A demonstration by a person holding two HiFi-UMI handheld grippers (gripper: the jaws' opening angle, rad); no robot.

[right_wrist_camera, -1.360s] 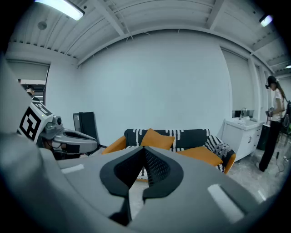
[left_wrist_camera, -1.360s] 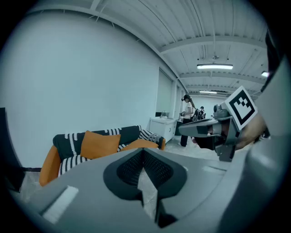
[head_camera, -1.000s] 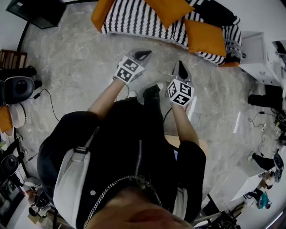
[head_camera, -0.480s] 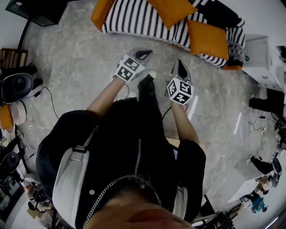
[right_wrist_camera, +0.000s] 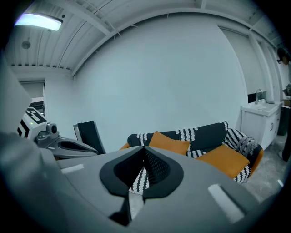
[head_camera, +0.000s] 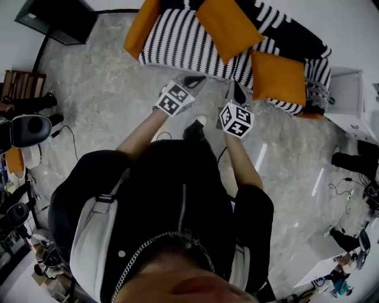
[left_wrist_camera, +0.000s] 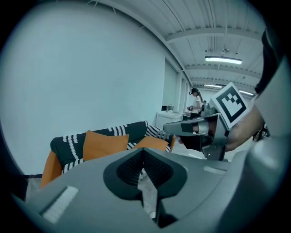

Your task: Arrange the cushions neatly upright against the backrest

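A black-and-white striped sofa [head_camera: 183,38] stands ahead on the marble floor. One orange cushion [head_camera: 228,26] lies tilted on the seat near the middle, and a second orange cushion [head_camera: 278,77] lies flat toward the right end. In the right gripper view the first cushion [right_wrist_camera: 169,143] leans on the backrest and the second [right_wrist_camera: 225,159] lies on the seat. My left gripper [head_camera: 192,80] and right gripper [head_camera: 237,92] are side by side just short of the sofa's front edge. Both are shut and hold nothing.
An orange piece [head_camera: 141,26] stands at the sofa's left end. A white cabinet [head_camera: 346,94] is beside its right end and a dark cabinet [head_camera: 59,18] is at the far left. Cables [head_camera: 68,139] and gear lie on the floor at the left. A person [left_wrist_camera: 196,100] stands far off.
Both grippers have moved forward toward the sofa, which now looks larger and closer in the head view. The jaws stayed shut.
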